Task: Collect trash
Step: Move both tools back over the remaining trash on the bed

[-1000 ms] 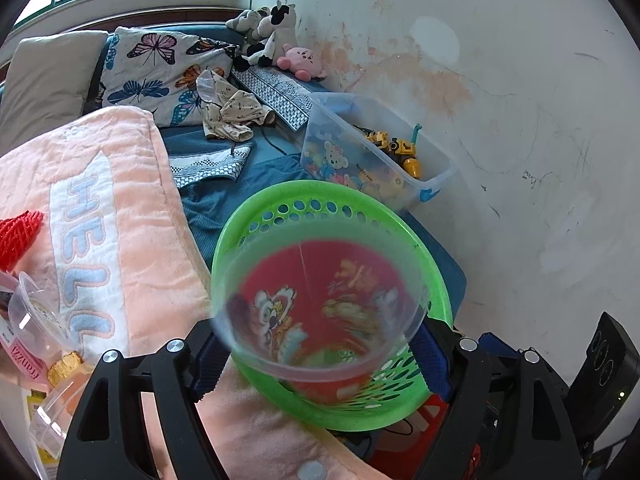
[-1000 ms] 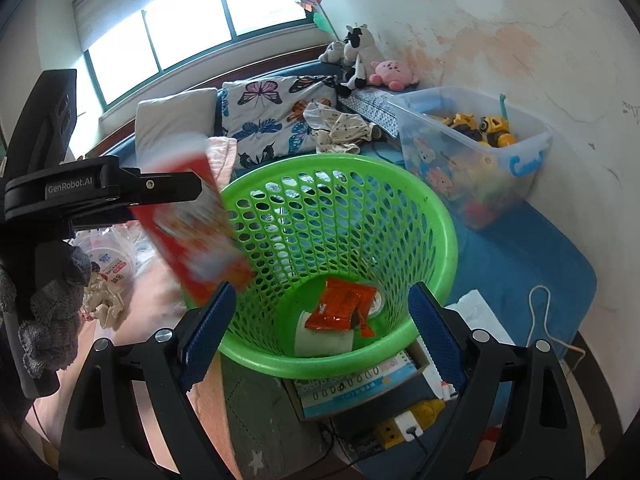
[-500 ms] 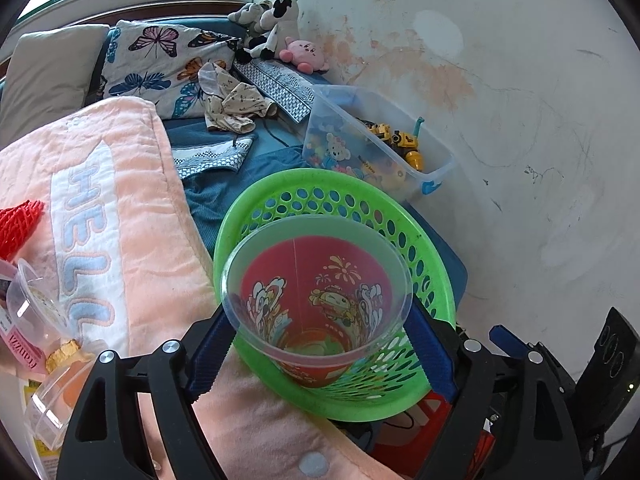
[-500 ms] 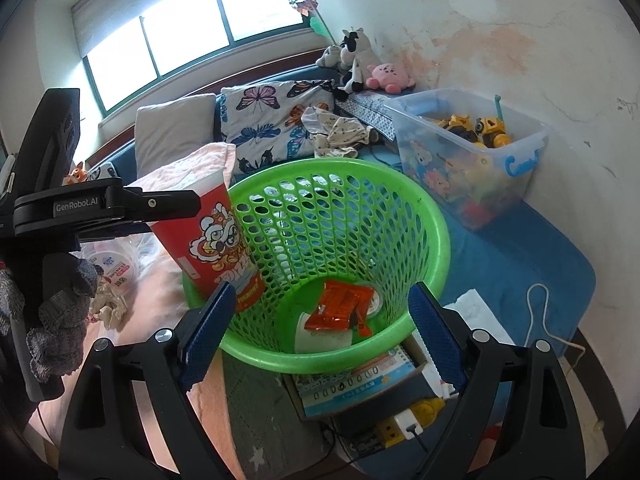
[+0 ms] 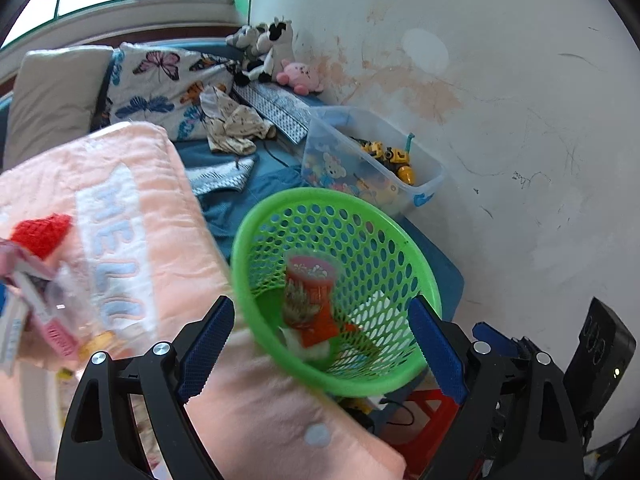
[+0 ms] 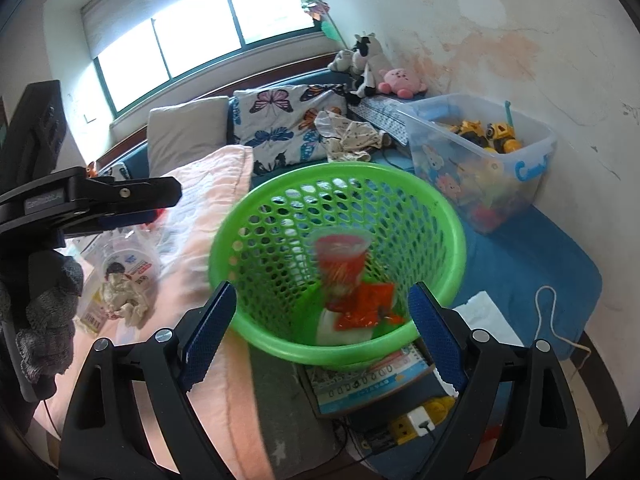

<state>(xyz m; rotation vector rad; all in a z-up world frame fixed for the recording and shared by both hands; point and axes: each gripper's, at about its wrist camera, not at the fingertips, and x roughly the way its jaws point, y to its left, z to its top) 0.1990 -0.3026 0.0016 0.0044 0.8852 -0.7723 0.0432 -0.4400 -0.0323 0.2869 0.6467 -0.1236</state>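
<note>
Left wrist view: dropped since a second ago, red paper cup (image 5: pixel 310 300) — then wedged between the fingers at the rim, now down inside green basket (image 5: pixel 336 288), blurred, lying against the mesh wall above orange wrapper (image 5: pixel 320 330) and something white at the bottom. Left gripper (image 5: pixel 320 344) empty, fingers wide and opening further, nothing between them. More litter left on pink blanket (image 5: pixel 120 216): red mesh bag (image 5: pixel 40 232) and clear packaging, both smeared.

Right wrist view: same cup (image 6: pixel 342 264) mouth-up inside basket (image 6: pixel 336 216), on top of wrapper (image 6: pixel 364 310). Right gripper (image 6: pixel 320 340) spread wide, holding nothing, poised over the near rim. Left gripper (image 6: pixel 132 200) off to the side of the basket, clear of it, above a crumpled tissue (image 6: pixel 124 300) and printed tub.

Judged: one more piece collected; blanket litter next.
</note>
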